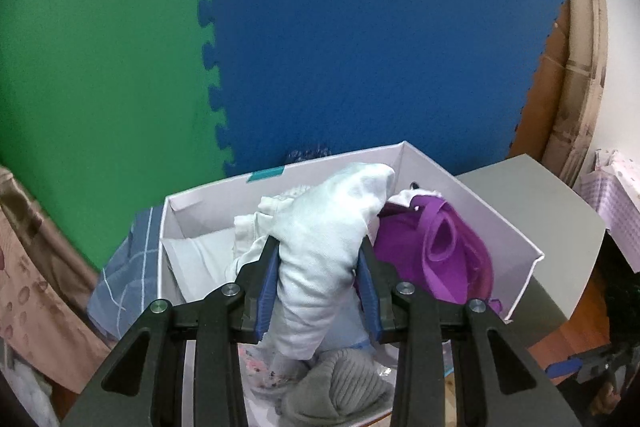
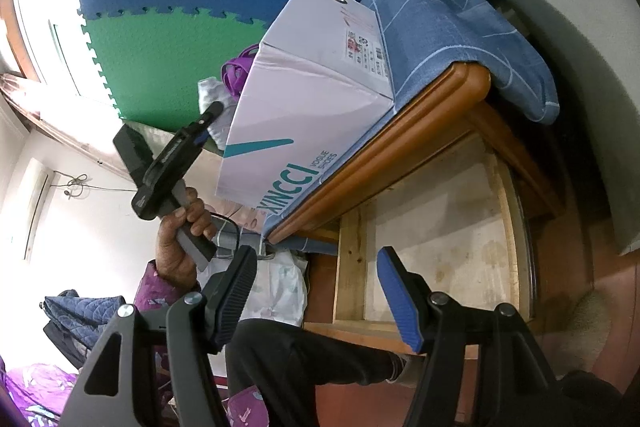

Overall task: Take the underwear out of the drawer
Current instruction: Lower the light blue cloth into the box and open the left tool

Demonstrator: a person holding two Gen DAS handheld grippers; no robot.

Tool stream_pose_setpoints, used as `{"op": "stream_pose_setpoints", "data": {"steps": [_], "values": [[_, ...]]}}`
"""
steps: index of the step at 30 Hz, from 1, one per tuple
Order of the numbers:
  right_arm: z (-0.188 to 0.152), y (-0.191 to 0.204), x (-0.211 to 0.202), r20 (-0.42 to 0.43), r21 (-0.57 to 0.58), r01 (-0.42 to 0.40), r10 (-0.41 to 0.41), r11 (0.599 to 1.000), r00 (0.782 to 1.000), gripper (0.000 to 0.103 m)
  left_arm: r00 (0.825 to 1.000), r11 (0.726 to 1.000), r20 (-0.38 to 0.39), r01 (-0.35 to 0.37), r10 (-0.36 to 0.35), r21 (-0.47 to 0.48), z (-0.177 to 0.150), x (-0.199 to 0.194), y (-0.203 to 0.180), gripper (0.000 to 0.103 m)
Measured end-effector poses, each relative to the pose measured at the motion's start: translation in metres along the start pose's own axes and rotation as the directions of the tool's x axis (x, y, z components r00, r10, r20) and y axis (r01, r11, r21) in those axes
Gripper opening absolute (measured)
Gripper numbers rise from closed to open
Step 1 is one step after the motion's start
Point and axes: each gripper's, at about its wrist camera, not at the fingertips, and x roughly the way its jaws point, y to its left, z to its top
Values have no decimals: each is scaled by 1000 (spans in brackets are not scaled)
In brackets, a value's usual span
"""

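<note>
Colours, box and wall

We see pale mint underwear (image 1: 320,247), a purple garment (image 1: 436,247), a grey ribbed knit (image 1: 344,391), a white shoebox (image 1: 472,203) with teal lettering, a blue checked cloth (image 2: 460,39), and green (image 1: 100,67) and blue foam mats (image 1: 380,27).

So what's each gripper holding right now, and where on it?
Left gripper pinches the pale cloth garment across its bunched middle. Right gripper holds nothing.

Both wrist views show strong fisheye bending and dark vignetted corners. Left wrist view: even, moderate light, soft shadows, slight blur beyond the left gripper (image 1: 319,267). Right wrist view: a window (image 2: 44,27) up and left of the right gripper (image 2: 320,297) glares white, overexposed.
</note>
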Motion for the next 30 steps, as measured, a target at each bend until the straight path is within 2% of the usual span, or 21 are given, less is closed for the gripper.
{"op": "stream_pose_setpoints", "data": {"steps": [10,19,27,30], "values": [[0,0,0,-3,5,7,-7,1000,1000,64,998,999,-56,-20,18,-35,-1,22,7,34],[-1,2,0,-4,5,9,-9,1000,1000,64,995,998,-91,-41,36,-49,-5,35,5,41],[-1,2,-1,-3,6,9,-9,1000,1000,64,991,997,-118,-71,66,-36,-13,44,-4,63],[-1,2,-1,-4,8,9,-9,1000,1000,64,990,997,-116,-82,80,-16,-16,45,-9,68]]}}
